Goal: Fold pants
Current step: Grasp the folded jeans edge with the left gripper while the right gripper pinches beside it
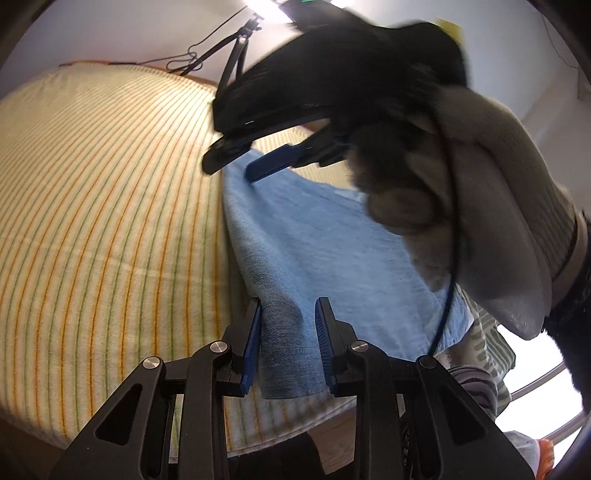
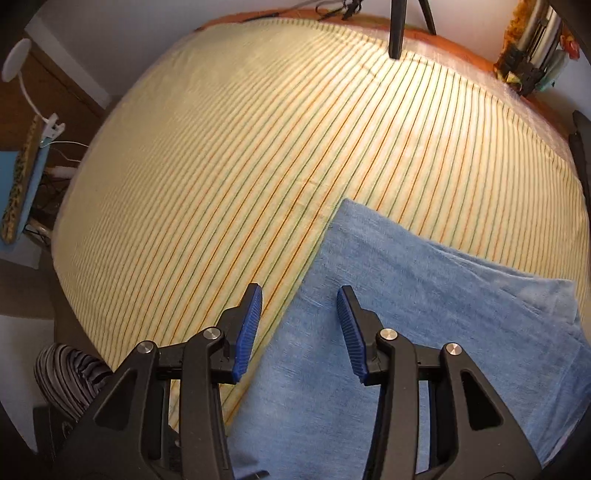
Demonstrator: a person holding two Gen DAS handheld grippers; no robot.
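Light blue denim pants (image 1: 314,236) lie folded on a striped yellow bedsheet (image 1: 110,206). My left gripper (image 1: 288,317) is open, its blue pads either side of the pants' near corner, low over the cloth. My right gripper (image 1: 236,162) shows in the left wrist view, held in a gloved hand (image 1: 480,206) above the pants' far edge, jaws apart. In the right wrist view the right gripper (image 2: 299,306) is open over the left edge of the pants (image 2: 424,302), one pad over the sheet (image 2: 258,147), one over the denim.
A tripod stand (image 2: 397,29) rises at the bed's far edge. A clip lamp (image 2: 22,74) and a blue board stand left of the bed. Cluttered items (image 2: 528,55) sit at the far right corner. A striped-trousered leg (image 2: 70,373) is at the near edge.
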